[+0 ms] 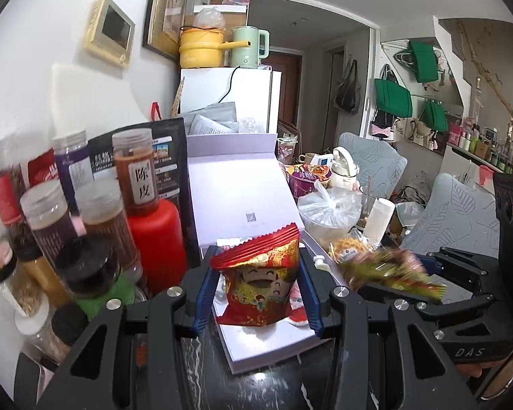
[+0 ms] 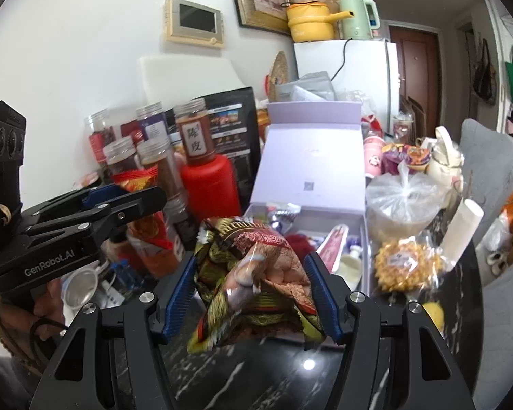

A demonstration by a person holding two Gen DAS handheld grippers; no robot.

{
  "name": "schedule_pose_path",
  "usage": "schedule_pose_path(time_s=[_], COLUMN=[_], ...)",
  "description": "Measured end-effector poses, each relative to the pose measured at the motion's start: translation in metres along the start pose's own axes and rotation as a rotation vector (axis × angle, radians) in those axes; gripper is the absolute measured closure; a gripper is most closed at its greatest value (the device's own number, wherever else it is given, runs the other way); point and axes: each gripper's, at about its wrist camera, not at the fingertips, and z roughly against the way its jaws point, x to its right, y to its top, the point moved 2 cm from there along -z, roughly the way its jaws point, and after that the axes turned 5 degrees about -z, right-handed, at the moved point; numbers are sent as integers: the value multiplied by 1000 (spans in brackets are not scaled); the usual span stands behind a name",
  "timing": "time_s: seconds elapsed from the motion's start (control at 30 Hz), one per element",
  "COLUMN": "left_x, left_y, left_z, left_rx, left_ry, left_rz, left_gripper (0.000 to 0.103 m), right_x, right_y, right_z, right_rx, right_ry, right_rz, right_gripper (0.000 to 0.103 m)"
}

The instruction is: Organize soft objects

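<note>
Now | left hand-held gripper (image 1: pixel 258 287) pinching glossy red packet (image 1: pixel 260 283) | right hand-held gripper (image 2: pixel 253 294) pinching crinkled, seemingly foil packet (image 2: pixel 256 280)

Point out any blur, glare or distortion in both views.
Left wrist view: the crinkled green-and-gold snack packet in the right tongs is motion-smeared; the red cartoon-print snack bag is sharp. Right wrist view: a bright glare spot on the black marble tabletop. Both: fisheye bending.

Cluttered home: fridge (image 1: pixel 229 95), kettle (image 1: pixel 248 48), spice jars (image 1: pixel 135 171), hanging bags (image 1: pixel 393 97).

Right claw (image 2: pixel 253 294) clamps green-brown snack packet (image 2: pixel 256 283) — lavender box (image 2: pixel 307 171) behind.
</note>
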Motion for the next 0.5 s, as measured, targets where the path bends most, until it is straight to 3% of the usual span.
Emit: schedule_pose_path(time_s=[0.2,0.5], left_x=[4,7], left_y=[16,-3], left_z=[-21,-67], left_rx=[10,-91], left_ry=[-29,-59], left_rz=[-14,-11], left_gripper=[59,59], right_x=[7,26], right_y=[22,5], right_z=[-5,-38], right_rx=[49,-49], right_ry=[-21,-40], right_rz=[25,1], right_gripper=[40,41])
